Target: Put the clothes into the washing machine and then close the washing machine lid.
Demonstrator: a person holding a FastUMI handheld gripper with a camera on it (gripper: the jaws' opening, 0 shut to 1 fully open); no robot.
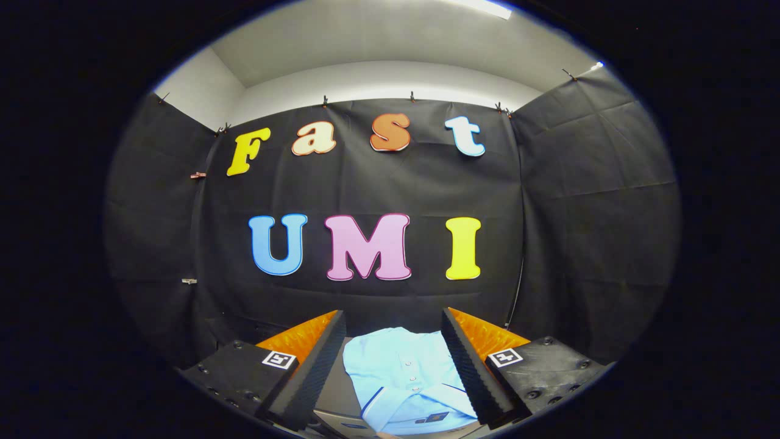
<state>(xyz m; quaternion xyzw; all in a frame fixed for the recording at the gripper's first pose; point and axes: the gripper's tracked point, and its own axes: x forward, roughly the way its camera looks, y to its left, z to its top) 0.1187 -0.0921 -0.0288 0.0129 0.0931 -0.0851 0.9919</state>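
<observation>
A light blue shirt (405,378) with a button placket and a dark-edged collar lies folded on a grey surface (335,390), below and between my two fingers. My gripper (393,323) stands open above it, the fingers spread wide on either side of the shirt, and neither finger touches the cloth as far as I can see. The near end of the shirt runs out of sight under the gripper.
The booth's black cloth wall (378,183) hangs close ahead and wraps round on both sides, with a pale ceiling above it. A thin cable (517,292) runs down the wall's right seam.
</observation>
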